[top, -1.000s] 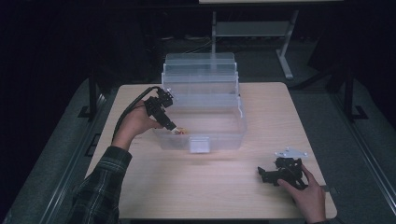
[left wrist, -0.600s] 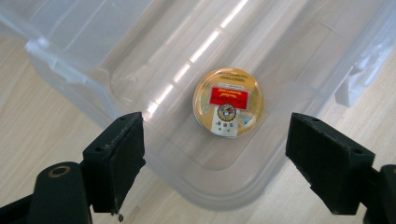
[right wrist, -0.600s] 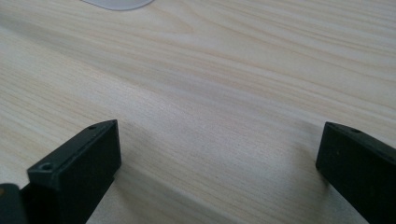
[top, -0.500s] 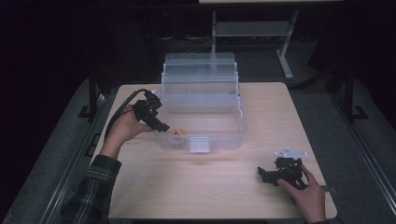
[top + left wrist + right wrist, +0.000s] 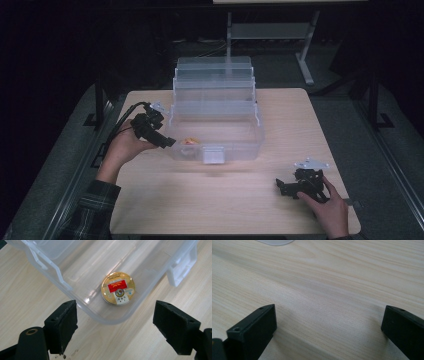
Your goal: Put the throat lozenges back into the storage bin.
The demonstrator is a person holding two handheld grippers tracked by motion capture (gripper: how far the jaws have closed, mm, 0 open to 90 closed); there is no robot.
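At the nine o'clock side of the bench (image 5: 235, 200), the left hand-held gripper (image 5: 167, 142) hangs just outside the near-left corner of a clear plastic box (image 5: 240, 145), its tips pointing toward three o'clock at the box wall. Its jaws are spread wide with nothing between them; in the left gripper view the two black pads frame the rounded corner of the box from outside, one toward seven o'clock and one toward four o'clock of that picture, both clear of the plastic.

Inside the box, on its floor close to that near-left corner, lies a round gold tin (image 5: 118, 288) with a red label across its lid, flat, lid up. In the high view the same tin (image 5: 188, 141) shows as a small orange-gold spot just beyond the left hand-held gripper, with the box wall between them. The box has stepped, see-through trays fanned open toward twelve o'clock and a white latch (image 5: 213, 155) on its front wall, facing six o'clock.

Toward five o'clock on the bench, well apart from the box, the right hand-held gripper (image 5: 281, 186) rests low over the wood in the person's right hand (image 5: 327, 207), tips pointing to nine o'clock. Its jaws are also spread wide and empty; the right gripper view looks between them at bare pale wood grain, with a sliver of the clear box at that picture's twelve o'clock edge.
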